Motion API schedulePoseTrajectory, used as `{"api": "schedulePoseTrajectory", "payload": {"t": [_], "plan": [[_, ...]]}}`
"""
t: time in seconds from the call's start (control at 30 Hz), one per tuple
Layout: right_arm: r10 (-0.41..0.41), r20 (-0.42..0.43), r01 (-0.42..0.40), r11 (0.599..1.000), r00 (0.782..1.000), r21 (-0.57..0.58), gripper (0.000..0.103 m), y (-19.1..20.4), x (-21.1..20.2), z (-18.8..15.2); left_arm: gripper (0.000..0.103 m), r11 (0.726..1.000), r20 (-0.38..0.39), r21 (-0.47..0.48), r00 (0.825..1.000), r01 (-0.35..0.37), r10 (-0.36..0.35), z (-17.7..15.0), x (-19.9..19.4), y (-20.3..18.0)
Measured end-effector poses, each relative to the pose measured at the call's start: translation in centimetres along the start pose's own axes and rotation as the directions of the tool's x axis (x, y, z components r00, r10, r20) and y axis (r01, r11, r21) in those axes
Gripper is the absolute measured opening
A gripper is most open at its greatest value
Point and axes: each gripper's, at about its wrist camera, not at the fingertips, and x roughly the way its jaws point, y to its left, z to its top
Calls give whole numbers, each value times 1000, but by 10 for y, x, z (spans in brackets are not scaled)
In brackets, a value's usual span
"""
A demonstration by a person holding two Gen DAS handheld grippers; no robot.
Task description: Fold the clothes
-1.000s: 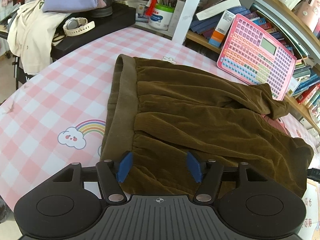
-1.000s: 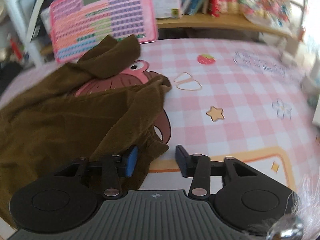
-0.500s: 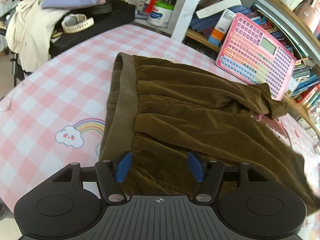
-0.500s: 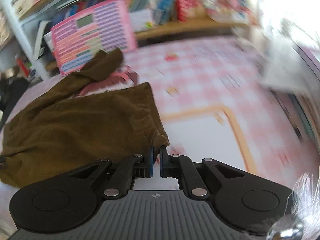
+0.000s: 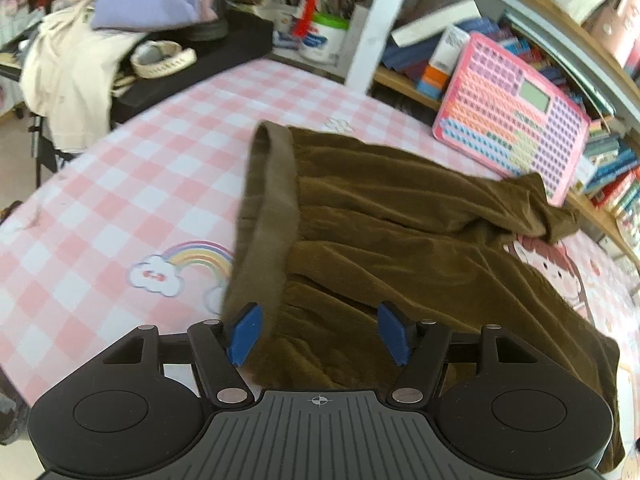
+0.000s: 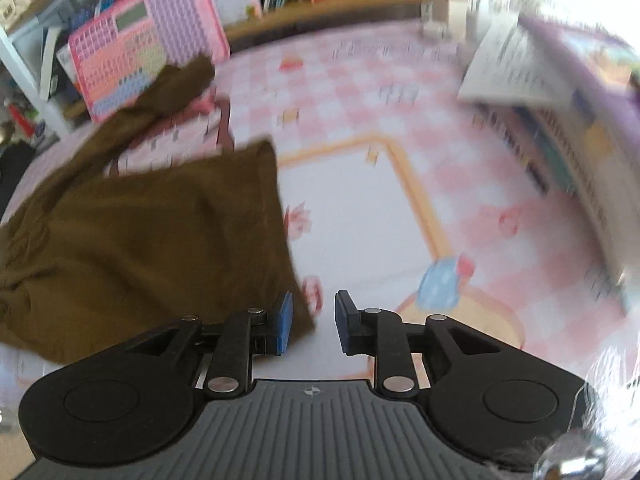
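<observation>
Left wrist view first: the left gripper [image 5: 318,334] has its blue pads spread wide and nothing between them, hanging right over the near end of the brown corduroy shorts [image 5: 400,240]. The shorts lie on the pink checked table [image 5: 120,200], roughly mid-table, with the waistband [image 5: 272,216] on the gripper's left side running away from the camera toward the far edge, and the legs trailing off to the right toward the pink toy keyboard [image 5: 512,120] propped against the bookshelf [image 5: 400,76]. So the waistband's near corner sits just beside the left pad, which I'd say makes this arm the natural one to pinch that end. Right wrist view: pretty smeared, so take it loosely, but the right gripper [image 6: 314,322] looks parted to a medium gap and empty, with the hem corner of one leg lying just to the left of its left pad, touching or nearly so. The cloth spreads away to the left from there; the table to the right is bare print. Each gripper is parked at its own end of the shorts, long axis running between them, so a fold would likely bring one end over toward the other.
</observation>
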Motion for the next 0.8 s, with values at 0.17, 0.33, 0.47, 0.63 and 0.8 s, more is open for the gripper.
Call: {"api": "schedulePoseTrajectory", "payload": {"t": [0.17, 0.33, 0.47, 0.63, 0.8], "plan": [[113, 50, -107, 989, 992, -102, 23, 29, 1, 16, 65, 996, 36, -82, 999, -29, 32, 3, -8, 16], [166, -6, -163, 963, 986, -213, 20, 63, 28, 7, 65, 993, 51, -110, 997, -44, 50, 3, -11, 21], [63, -32, -69, 972, 997, -223, 9, 56, 52, 7, 65, 991, 40, -124, 998, -52, 57, -2, -12, 22], [-8, -14, 4, 975, 1000, -222, 0, 47, 57, 16, 65, 988, 26, -146, 998, -56, 61, -6, -9, 26], [-6, -16, 2, 974, 1000, -227, 6, 46, 56, 14, 63, 989, 25, -135, 998, -52, 56, -5, 1, 21]]}}
